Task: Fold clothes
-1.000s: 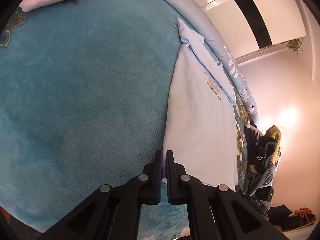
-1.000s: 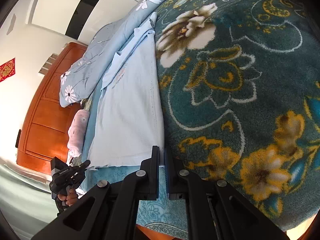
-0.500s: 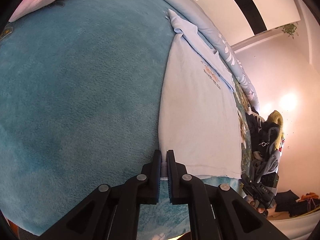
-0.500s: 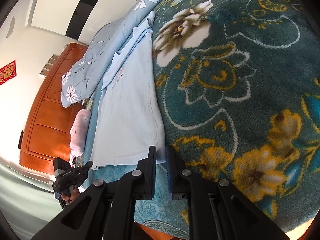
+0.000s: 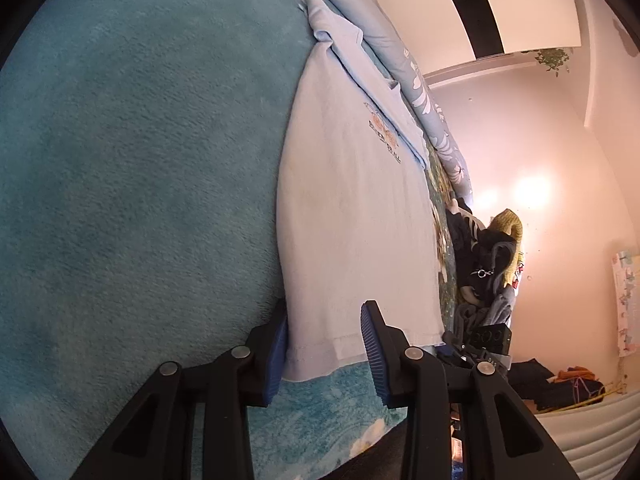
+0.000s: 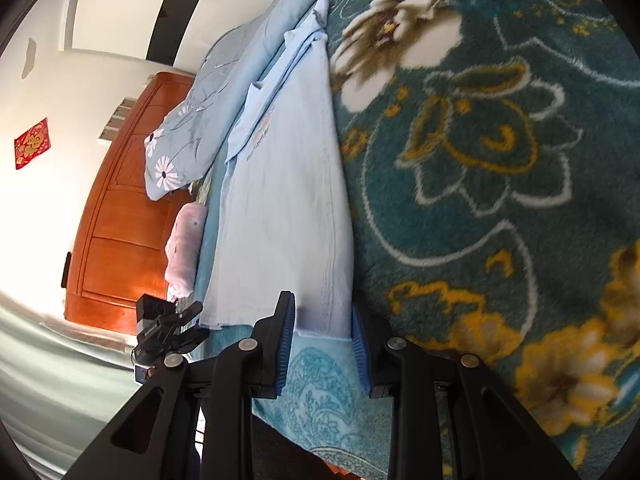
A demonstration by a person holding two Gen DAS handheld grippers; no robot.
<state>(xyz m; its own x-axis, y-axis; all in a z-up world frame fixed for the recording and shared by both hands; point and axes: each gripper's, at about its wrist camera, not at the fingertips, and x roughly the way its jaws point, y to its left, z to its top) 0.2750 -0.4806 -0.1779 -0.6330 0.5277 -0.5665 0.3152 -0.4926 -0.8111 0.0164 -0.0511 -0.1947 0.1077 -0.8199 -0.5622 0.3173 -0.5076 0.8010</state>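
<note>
A pale blue T-shirt (image 5: 352, 216) lies flat and lengthwise on the teal blanket (image 5: 132, 184), its sides folded in and a small chest print showing. My left gripper (image 5: 325, 314) stands over the shirt's near hem corner, jaws opening, blue pads apart and off the cloth. In the right wrist view the same shirt (image 6: 288, 200) stretches away beside the flowered blanket (image 6: 480, 168). My right gripper (image 6: 322, 312) is at the other hem corner, jaws opening, with the hem lying loose between its pads. The left gripper (image 6: 168, 328) shows at lower left.
A flowered blue pillow (image 6: 208, 120) lies along the shirt's far end. A pink rolled item (image 6: 186, 244) sits by the wooden headboard (image 6: 120, 216). A heap of dark clothes (image 5: 484, 264) lies past the bed's right side. The bed's near edge is just under both grippers.
Both grippers were shut on the shirt's hem corners; now both have opened and the hem lies released on the blanket. The left gripper has moved in over the hem.
</note>
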